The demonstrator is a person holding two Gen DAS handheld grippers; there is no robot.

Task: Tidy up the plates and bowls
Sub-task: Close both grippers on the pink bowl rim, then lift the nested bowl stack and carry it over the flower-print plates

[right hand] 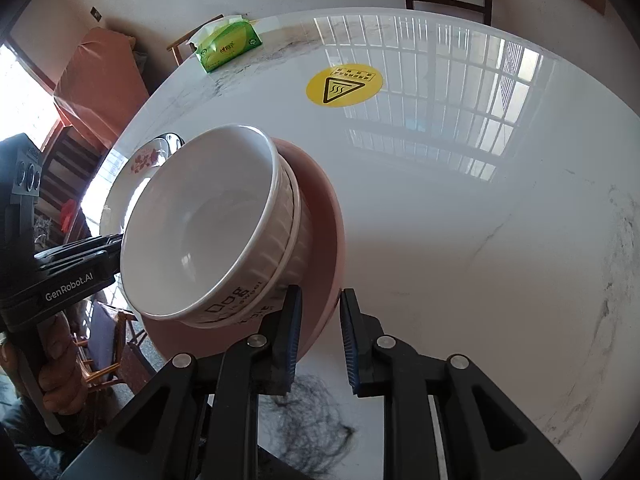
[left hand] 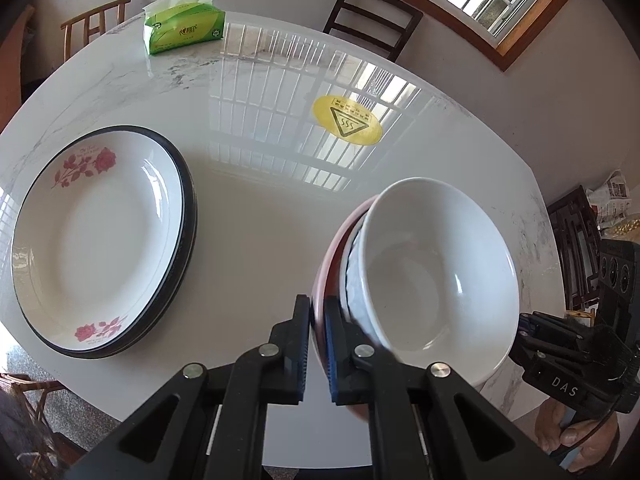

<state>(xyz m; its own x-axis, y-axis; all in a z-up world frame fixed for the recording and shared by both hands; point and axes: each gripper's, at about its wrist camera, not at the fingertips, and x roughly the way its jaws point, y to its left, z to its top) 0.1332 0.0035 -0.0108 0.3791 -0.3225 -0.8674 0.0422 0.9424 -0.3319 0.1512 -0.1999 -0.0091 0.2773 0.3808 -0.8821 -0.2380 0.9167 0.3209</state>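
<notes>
A stack of bowls has a white bowl (left hand: 436, 280) (right hand: 200, 220) on top, another white bowl under it and a pink bowl (left hand: 326, 272) (right hand: 320, 240) at the bottom. My left gripper (left hand: 317, 344) is shut on the pink bowl's rim and holds the stack tilted. My right gripper (right hand: 319, 336) straddles the opposite side of the pink rim, jaws slightly apart around it. A white rose-patterned plate (left hand: 96, 236) (right hand: 140, 164) lies on a black-rimmed plate (left hand: 188, 216) at the left of the table.
The white marble table (left hand: 260, 208) (right hand: 460, 220) carries a green tissue pack (left hand: 182, 26) (right hand: 226, 46) at the far side and a yellow heat-warning sticker (left hand: 347, 120) (right hand: 344, 86). Chairs stand behind the table.
</notes>
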